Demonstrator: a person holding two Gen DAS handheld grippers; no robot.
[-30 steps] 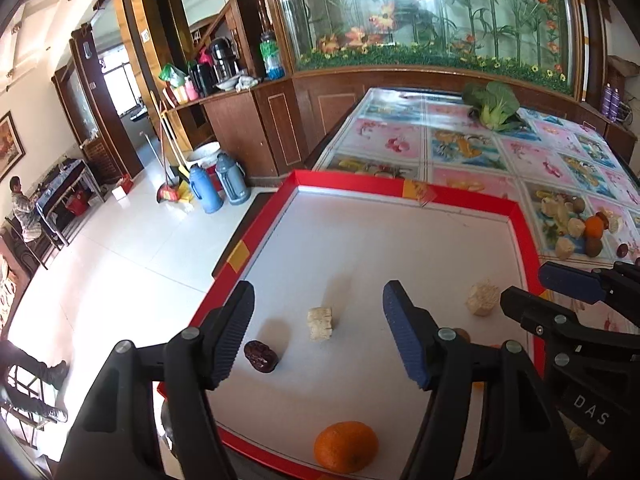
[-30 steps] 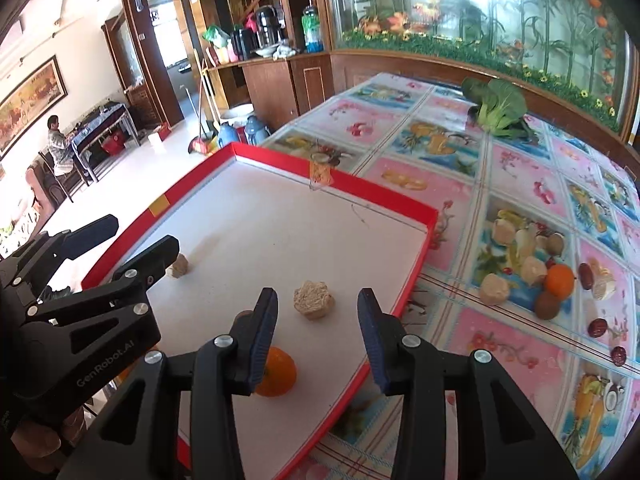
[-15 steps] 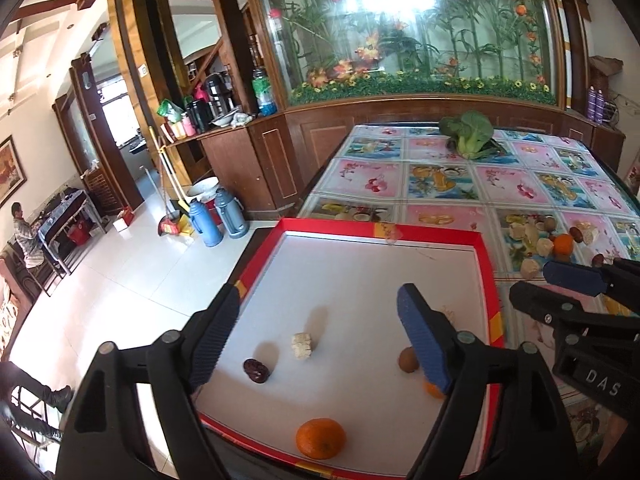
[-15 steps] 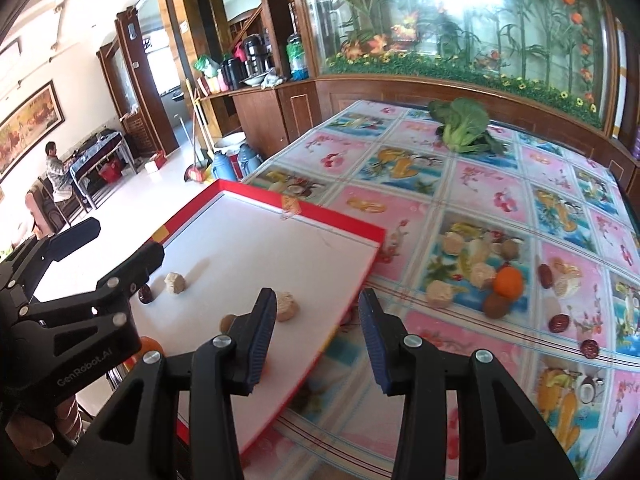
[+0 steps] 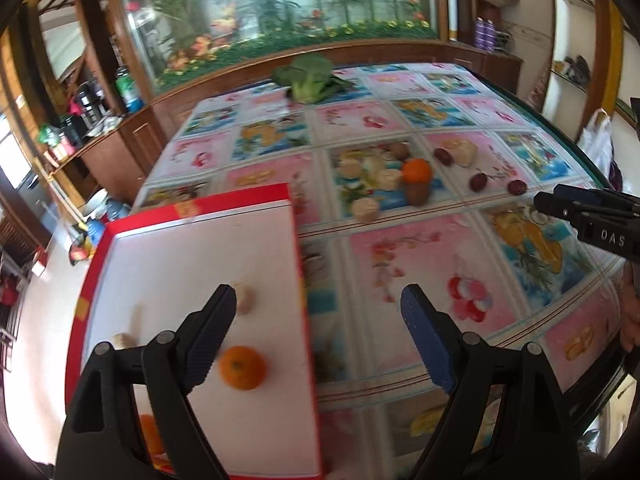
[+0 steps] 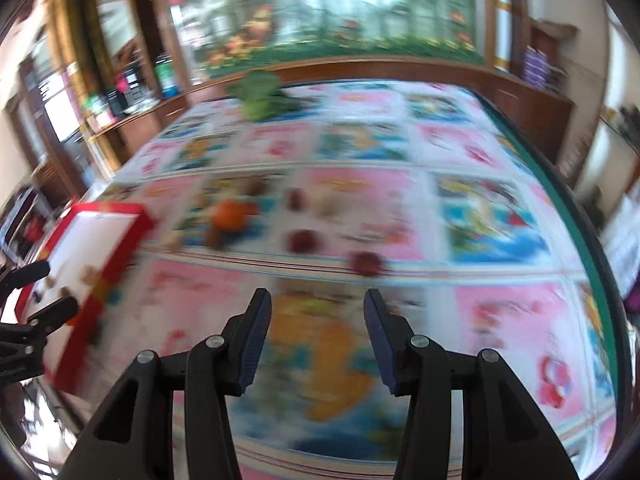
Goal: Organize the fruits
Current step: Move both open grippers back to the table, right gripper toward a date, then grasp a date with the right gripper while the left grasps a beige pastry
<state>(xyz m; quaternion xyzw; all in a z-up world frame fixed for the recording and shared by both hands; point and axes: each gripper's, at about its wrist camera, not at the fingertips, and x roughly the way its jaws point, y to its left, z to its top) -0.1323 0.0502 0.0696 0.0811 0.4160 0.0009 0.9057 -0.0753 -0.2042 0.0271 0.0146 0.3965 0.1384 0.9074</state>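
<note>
A red-rimmed white tray [image 5: 280, 192] lies at the table's left; in it are an orange [image 5: 242, 367] and pale fruit chunks [image 5: 244, 298]. My left gripper [image 5: 316, 332] stands wide open over the tray's right rim, holding nothing. Further out on the tablecloth sits a cluster: another orange [image 5: 417, 170], a brown fruit [image 5: 418, 194], pale chunks [image 5: 366, 209] and dark red dates [image 5: 478, 181]. In the blurred right wrist view my right gripper [image 6: 318, 316] hovers over bare cloth, its jaws opening and empty, short of a date [image 6: 366, 263] and the orange [image 6: 228, 215]. The tray [image 6: 120, 210] shows at left.
A green leafy vegetable [image 5: 310, 78] lies at the table's far side, before a wooden counter with a flower-painted glass panel. The table's dark green edge [image 6: 576, 216] runs down the right. The tablecloth [image 5: 400, 252] carries fruit and flower prints. The right gripper's tips [image 5: 552, 200] show at right.
Both grippers have swung right, from over the tray out toward the tablecloth. The left jaws widened, the right jaws spread a little. The loose fruit cluster now lies ahead of both.
</note>
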